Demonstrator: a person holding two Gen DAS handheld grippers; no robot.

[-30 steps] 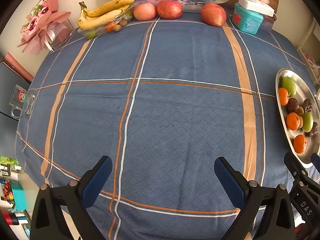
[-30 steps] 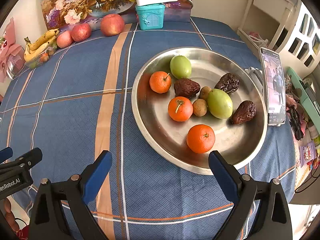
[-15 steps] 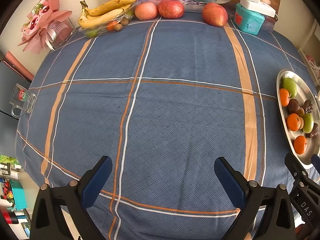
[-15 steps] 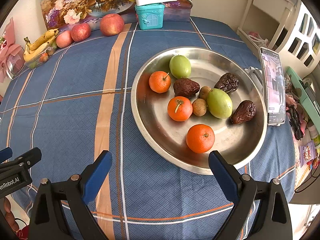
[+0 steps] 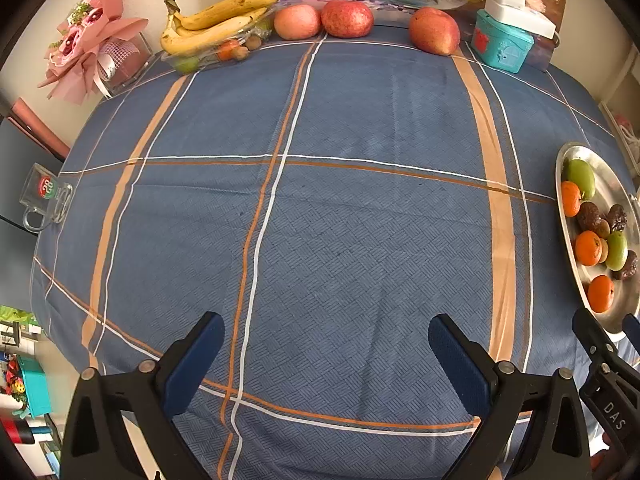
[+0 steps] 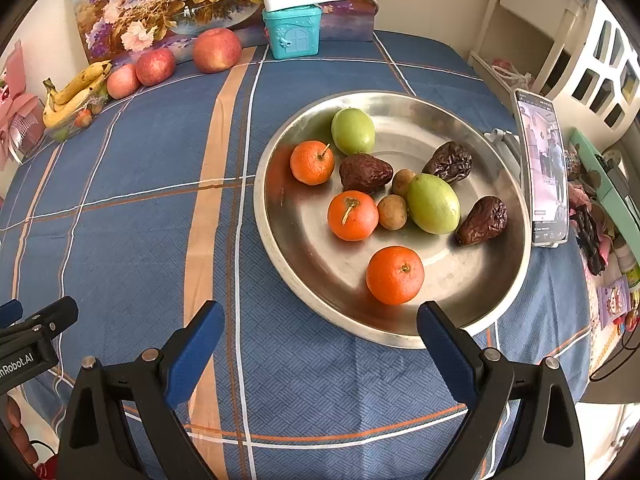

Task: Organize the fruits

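Blue plaid tablecloth [image 5: 360, 220] carries a steel plate [image 6: 472, 304] of fruit; both tools gape wide, empty.

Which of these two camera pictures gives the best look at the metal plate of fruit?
The right wrist view. There the metal plate sits nearly whole and close in front of the camera, so each fruit on it can be told apart. The left wrist view shows the same plate only squeezed against the right edge, partly cut off.
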